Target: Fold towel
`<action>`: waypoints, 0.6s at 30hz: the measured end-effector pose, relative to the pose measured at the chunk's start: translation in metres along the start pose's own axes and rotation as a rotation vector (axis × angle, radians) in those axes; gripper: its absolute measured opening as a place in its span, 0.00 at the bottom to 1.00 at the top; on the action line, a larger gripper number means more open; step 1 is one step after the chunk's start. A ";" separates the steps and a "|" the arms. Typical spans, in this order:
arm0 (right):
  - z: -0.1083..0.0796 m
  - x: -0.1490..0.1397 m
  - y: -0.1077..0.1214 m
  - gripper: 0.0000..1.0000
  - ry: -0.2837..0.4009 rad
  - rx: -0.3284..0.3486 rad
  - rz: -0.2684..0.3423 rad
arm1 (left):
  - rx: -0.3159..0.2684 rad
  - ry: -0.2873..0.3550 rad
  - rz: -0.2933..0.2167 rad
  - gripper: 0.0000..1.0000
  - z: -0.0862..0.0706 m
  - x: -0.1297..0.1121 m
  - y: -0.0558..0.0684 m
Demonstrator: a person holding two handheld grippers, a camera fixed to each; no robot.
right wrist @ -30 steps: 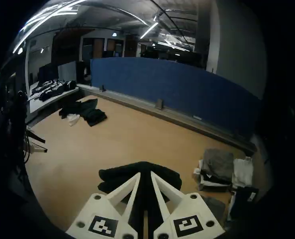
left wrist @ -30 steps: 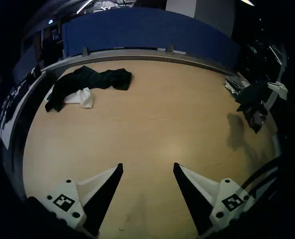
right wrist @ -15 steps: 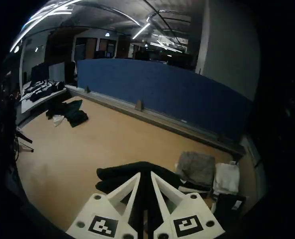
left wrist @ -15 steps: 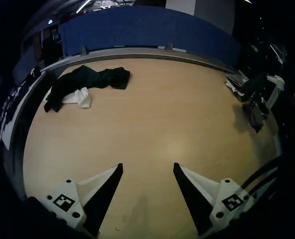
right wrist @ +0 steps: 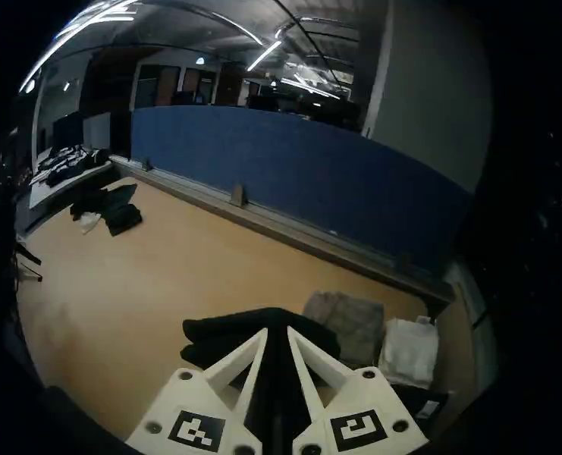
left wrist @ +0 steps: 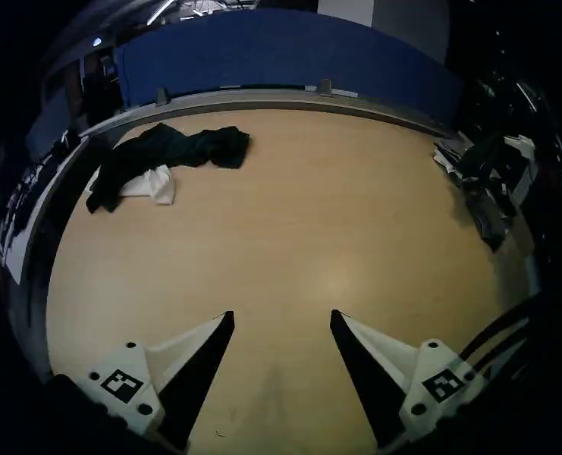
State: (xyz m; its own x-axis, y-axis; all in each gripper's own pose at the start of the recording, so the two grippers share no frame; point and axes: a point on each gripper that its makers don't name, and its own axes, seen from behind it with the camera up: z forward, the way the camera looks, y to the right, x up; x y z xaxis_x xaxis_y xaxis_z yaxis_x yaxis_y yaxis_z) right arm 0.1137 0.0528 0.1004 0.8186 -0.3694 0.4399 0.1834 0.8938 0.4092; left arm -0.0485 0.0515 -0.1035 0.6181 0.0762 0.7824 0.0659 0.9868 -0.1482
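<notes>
Dark cloth is bunched between the fingers of my right gripper [right wrist: 277, 329], which are clenched on the dark towel [right wrist: 235, 337] with only a thin slit between them. The towel looks already folded into a thick bundle. Its long axis runs crosswise to the fingers, and more of it spills to their left than to their right. I cannot tell whether its underside touches the wooden table [right wrist: 121, 296] or hangs just above it. The relation I care about is with the stack of folded towels [right wrist: 349, 324], a grey one beside a white one, at the table's right end below the blue partition [right wrist: 296, 174]. That stack sits just ahead and to the right of my fingertips, near the bundle's right end, so I judge the next move to be a short carry forward and rightward to lay the bundle on or beside it. The right hand is plainly the nearer one. My left gripper [left wrist: 281, 312] hangs with its fingers spread wide and nothing between them, over bare tabletop, and in its view the stack [left wrist: 481, 171] lies well apart at the far right edge, too dim to read in detail. A loose heap of dark and white cloth [left wrist: 163, 152] waits at the far left, well apart from both tools.
</notes>
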 end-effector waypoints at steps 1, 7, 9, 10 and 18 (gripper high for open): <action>0.003 -0.001 0.003 0.02 -0.001 -0.001 -0.001 | 0.002 -0.001 0.000 0.94 0.000 0.000 0.000; 0.018 -0.007 0.013 0.02 -0.006 0.000 0.009 | 0.013 -0.002 -0.001 0.94 0.001 -0.001 -0.002; 0.021 -0.009 0.015 0.02 -0.008 0.001 0.012 | 0.015 -0.003 -0.001 0.94 0.001 -0.001 -0.002; 0.022 -0.009 0.016 0.02 -0.009 0.002 0.011 | 0.016 -0.003 -0.001 0.94 0.001 -0.001 -0.002; 0.031 -0.016 0.021 0.02 -0.020 0.008 -0.008 | 0.021 -0.005 0.001 0.94 0.003 0.000 0.001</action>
State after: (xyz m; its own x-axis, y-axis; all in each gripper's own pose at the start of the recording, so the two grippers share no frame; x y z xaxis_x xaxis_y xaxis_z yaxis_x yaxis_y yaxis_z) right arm 0.0879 0.0694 0.1265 0.8063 -0.3815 0.4521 0.1854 0.8887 0.4193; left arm -0.0509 0.0532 -0.1021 0.6144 0.0782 0.7851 0.0485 0.9895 -0.1365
